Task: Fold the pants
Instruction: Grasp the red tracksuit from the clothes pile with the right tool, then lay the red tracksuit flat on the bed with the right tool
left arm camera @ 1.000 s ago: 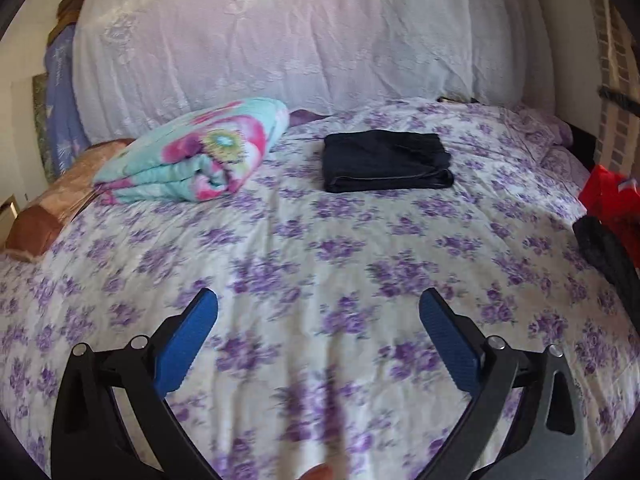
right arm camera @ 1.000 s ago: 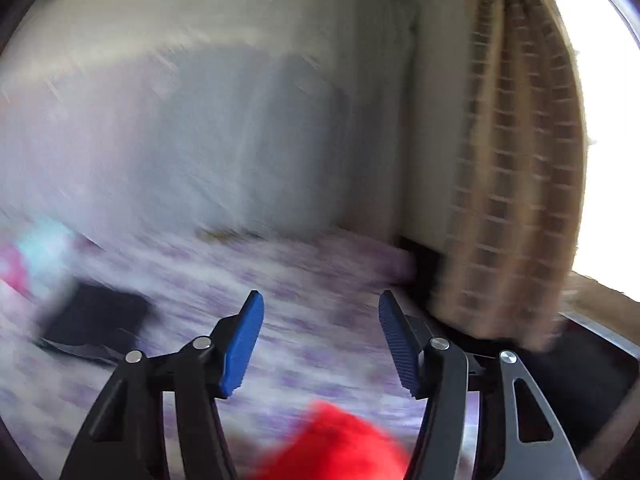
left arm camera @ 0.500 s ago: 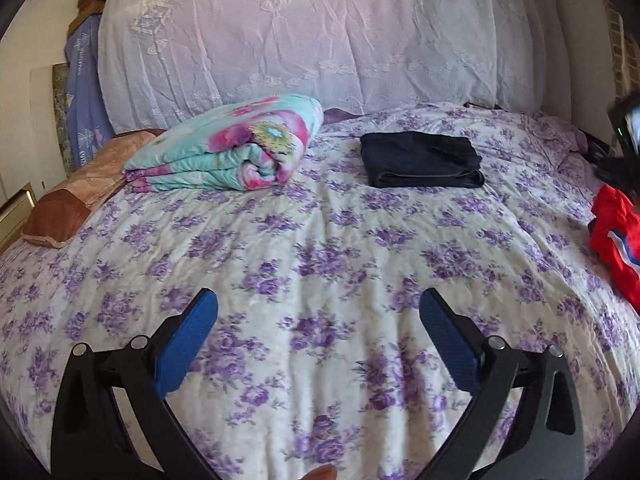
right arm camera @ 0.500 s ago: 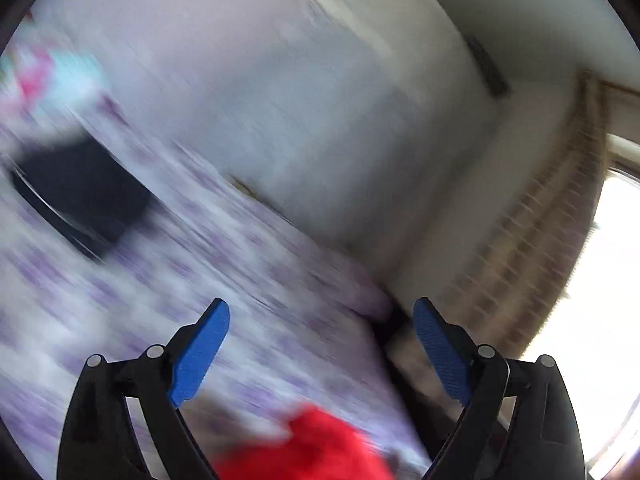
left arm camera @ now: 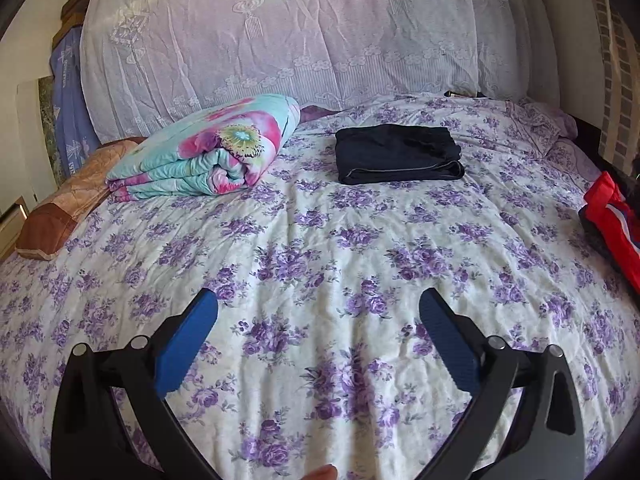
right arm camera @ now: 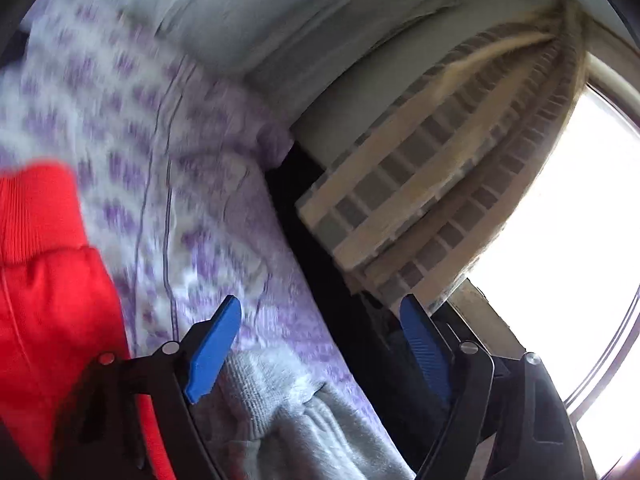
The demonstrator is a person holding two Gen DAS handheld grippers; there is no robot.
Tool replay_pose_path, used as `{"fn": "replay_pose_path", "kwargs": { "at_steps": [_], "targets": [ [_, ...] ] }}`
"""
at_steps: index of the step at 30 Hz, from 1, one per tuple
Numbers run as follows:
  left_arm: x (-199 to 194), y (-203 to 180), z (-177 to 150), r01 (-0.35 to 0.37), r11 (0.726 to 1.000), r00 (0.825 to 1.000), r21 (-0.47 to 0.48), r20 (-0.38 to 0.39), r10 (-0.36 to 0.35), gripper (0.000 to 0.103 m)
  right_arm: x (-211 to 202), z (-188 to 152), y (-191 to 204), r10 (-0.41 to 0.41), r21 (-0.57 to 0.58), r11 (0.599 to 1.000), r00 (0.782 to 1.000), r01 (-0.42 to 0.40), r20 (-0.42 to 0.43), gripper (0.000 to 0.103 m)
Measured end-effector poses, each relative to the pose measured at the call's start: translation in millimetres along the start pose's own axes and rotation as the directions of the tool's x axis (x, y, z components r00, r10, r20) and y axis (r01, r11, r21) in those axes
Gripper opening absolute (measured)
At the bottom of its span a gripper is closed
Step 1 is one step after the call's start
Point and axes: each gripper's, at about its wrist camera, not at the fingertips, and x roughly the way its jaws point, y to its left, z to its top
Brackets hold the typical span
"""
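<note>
Folded dark pants [left arm camera: 398,154] lie at the far middle of the bed. A red garment [left arm camera: 614,220] with a white stripe lies at the bed's right edge; it also fills the left of the right wrist view [right arm camera: 48,280]. A grey garment [right arm camera: 296,416] lies just under my right gripper [right arm camera: 324,344], which is open and empty above the bed's right edge. My left gripper [left arm camera: 318,344] is open and empty, hovering over the near part of the floral bedsheet [left arm camera: 320,248].
A folded turquoise floral blanket [left arm camera: 212,156] lies at the far left, with a brown pillow [left arm camera: 64,208] beside it. A lace-covered headboard [left arm camera: 300,36] stands behind. A checked curtain [right arm camera: 440,184] and bright window [right arm camera: 580,220] are right of the bed.
The right gripper has swung fast and tilted toward the bed's right edge, now over the red and grey garments, and opened wider. The left gripper's view has shifted slightly; it stays open.
</note>
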Motion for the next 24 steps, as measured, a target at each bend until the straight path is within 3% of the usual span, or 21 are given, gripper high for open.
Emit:
{"fn": "replay_pose_path", "kwargs": {
  "at_steps": [2, 5, 6, 7, 9, 10, 11, 13, 14, 16, 17, 18, 20, 22, 23, 24],
  "targets": [
    [0, 3, 0, 0.000, 1.000, 1.000, 0.003, -0.004, 0.000, 0.098, -44, 22, -30, 0.026, 0.128, 0.991, 0.989, -0.045, 0.147, 0.082],
    [-2, 14, -3, -0.003, 1.000, 1.000, -0.010, -0.004, 0.003, 0.098, -97, 61, -55, 0.085, 0.198, 0.969, 0.955, -0.145, 0.283, 0.081],
    [-4, 21, -5, -0.012, 1.000, 1.000, -0.022, -0.003, 0.012, 0.099, -126, 82, -62, 0.138, 0.215, 0.950, 0.921, -0.227, 0.365, 0.081],
    [-7, 26, -6, -0.019, 0.999, 1.000, -0.030, -0.002, 0.019, 0.098, -155, 102, -68, 0.207, 0.233, 0.912, 0.871, -0.336, 0.446, 0.081],
    [-18, 41, -9, -0.037, 0.998, 0.999, -0.058, 0.003, 0.037, 0.098, -210, 139, -69, 0.334, 0.211, 0.816, 0.737, -0.538, 0.588, 0.081],
    [-23, 47, -10, -0.043, 0.997, 0.999, -0.069, 0.006, 0.043, 0.098, -247, 160, -64, 0.382, 0.161, 0.760, 0.633, -0.630, 0.674, 0.082],
    [-30, 54, -12, -0.049, 0.995, 0.999, -0.083, 0.010, 0.050, 0.098, -274, 173, -58, 0.403, 0.119, 0.724, 0.557, -0.680, 0.726, 0.082],
    [-50, 69, -17, -0.065, 0.992, 0.998, -0.107, 0.015, 0.067, 0.099, -353, 212, -33, 0.503, -0.059, 0.566, 0.289, -0.822, 0.814, 0.085],
    [-59, 76, -19, -0.080, 0.990, 0.996, -0.113, 0.015, 0.083, 0.098, -389, 230, -14, 0.573, -0.175, 0.462, 0.142, -0.870, 0.807, 0.088],
    [-75, 85, -24, -0.112, 0.987, 0.993, -0.119, 0.022, 0.116, 0.098, -442, 252, 30, 0.710, -0.387, 0.300, -0.067, -0.872, 0.701, 0.088],
    [-82, 90, -27, -0.125, 0.985, 0.991, -0.122, 0.028, 0.129, 0.099, -461, 253, 47, 0.735, -0.432, 0.280, -0.097, -0.858, 0.670, 0.088],
    [-90, 95, -31, -0.135, 0.983, 0.990, -0.127, 0.031, 0.139, 0.099, -486, 247, 71, 0.745, -0.445, 0.294, -0.089, -0.846, 0.661, 0.088],
    [-96, 101, -39, -0.129, 0.984, 0.991, -0.126, 0.023, 0.133, 0.098, -499, 228, 85, 0.749, -0.433, 0.308, -0.065, -0.847, 0.659, 0.090],
    [-94, 104, -46, -0.114, 0.986, 0.993, -0.123, -0.001, 0.115, 0.098, -488, 201, 93, 0.788, -0.355, 0.277, -0.001, -0.893, 0.616, 0.093],
    [-91, 104, -48, -0.107, 0.987, 0.994, -0.122, -0.010, 0.107, 0.098, -472, 176, 90, 0.831, -0.293, 0.193, -0.002, -0.936, 0.556, 0.094],
    [-87, 103, -51, -0.090, 0.988, 0.996, -0.123, -0.023, 0.088, 0.098, -455, 159, 90, 0.859, -0.238, 0.116, -0.022, -0.964, 0.511, 0.100]
  ]
}}
